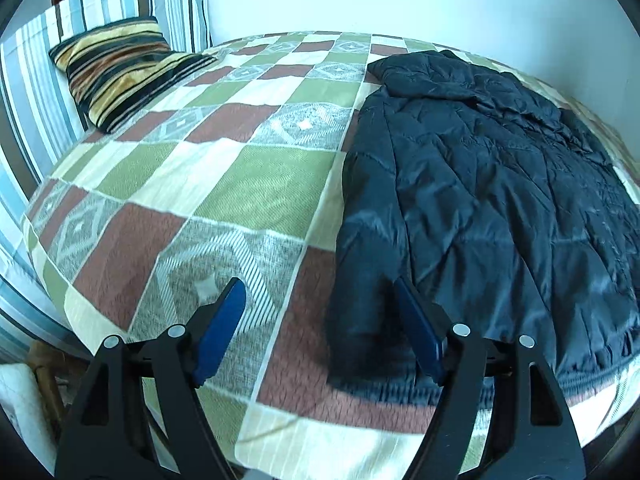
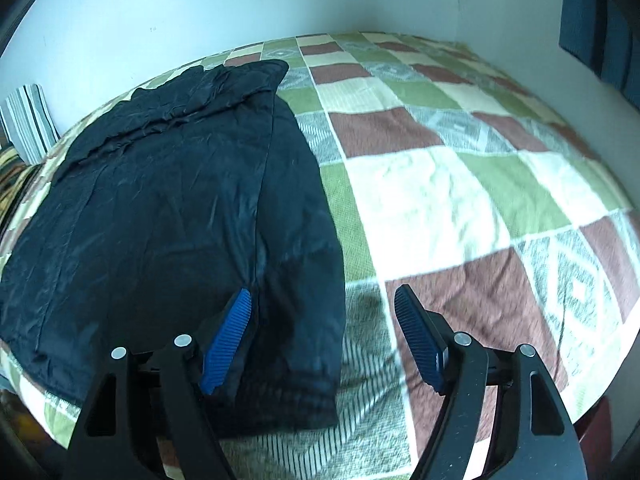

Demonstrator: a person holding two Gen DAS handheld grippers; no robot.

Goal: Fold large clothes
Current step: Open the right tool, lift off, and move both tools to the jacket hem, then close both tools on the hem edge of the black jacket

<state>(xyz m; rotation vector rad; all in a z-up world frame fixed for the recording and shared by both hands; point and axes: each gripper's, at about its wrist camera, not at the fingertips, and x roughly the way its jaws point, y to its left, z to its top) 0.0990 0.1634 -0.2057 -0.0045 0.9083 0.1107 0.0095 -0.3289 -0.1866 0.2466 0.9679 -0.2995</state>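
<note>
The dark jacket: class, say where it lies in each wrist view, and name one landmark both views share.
Left wrist view: the dark jacket fills the right half, spread on the bed.
Right wrist view: the jacket fills the left half.
Shared landmark: the checked bedspread beneath it.

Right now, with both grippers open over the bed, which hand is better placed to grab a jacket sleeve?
Probably the right gripper: the dark jacket's sleeve edge lies between its open fingers. The left gripper mostly frames bedspread.

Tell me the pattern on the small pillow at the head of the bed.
The pillow has yellow, black and brown stripes; it shows best in the left wrist view.
</note>
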